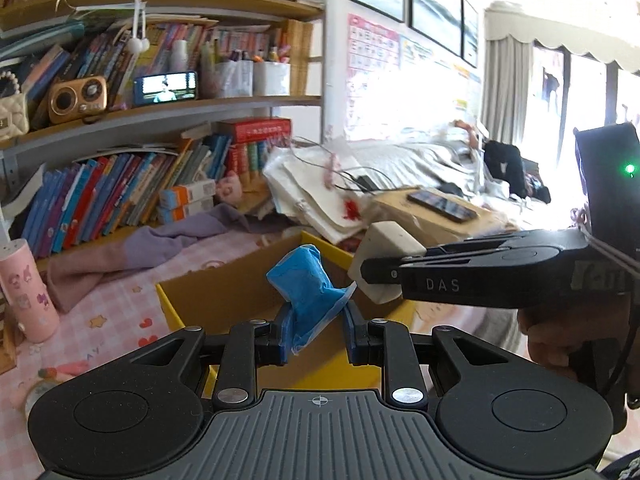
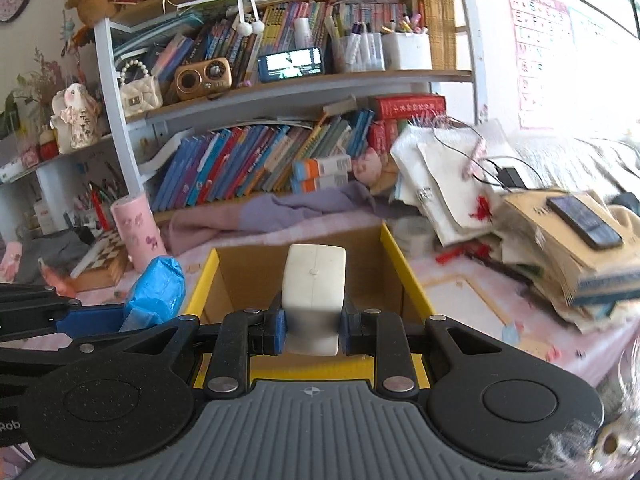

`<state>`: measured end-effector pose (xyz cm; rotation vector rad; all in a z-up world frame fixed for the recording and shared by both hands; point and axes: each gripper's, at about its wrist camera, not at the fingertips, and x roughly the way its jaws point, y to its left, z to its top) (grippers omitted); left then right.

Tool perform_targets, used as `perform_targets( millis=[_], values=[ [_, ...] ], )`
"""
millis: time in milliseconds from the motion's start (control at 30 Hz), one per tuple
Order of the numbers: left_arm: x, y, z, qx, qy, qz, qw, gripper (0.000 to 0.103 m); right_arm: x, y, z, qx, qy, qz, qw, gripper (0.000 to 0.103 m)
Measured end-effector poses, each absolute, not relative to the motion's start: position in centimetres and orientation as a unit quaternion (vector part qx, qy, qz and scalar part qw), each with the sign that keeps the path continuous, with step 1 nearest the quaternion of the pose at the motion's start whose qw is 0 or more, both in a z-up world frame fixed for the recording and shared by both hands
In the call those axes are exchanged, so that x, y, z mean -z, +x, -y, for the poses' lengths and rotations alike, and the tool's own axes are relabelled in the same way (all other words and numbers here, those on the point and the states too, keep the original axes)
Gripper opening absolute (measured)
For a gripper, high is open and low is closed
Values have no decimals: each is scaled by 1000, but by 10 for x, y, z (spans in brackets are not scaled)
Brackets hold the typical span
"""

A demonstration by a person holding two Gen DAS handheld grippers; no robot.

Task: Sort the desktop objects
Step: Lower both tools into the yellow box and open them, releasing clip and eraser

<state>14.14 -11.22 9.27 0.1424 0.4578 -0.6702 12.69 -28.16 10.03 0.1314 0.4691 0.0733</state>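
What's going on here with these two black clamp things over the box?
A person is tidying a cluttered desk with a handheld gripper in each hand. The left gripper is clamped on a crumpled blue packet, and the right gripper is clamped on a white block. Both are held above an open cardboard box with yellow edges, so neither item has been dropped in yet.
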Motion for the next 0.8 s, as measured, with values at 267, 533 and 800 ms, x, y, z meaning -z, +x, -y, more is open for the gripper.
perform_targets(
  millis=[267,533,800],
  values=[
    [-86,192,129,290,79,-249,921,24,-91,189,298,-67,55,-265,960,23],
    [-57,250,151,277,107,-318,900,24,-66,254,306,-109,1,-331,937,23],
    [-28,289,172,263,167,-372,874,24,-36,316,298,-161,-82,-412,893,23]
  ],
)
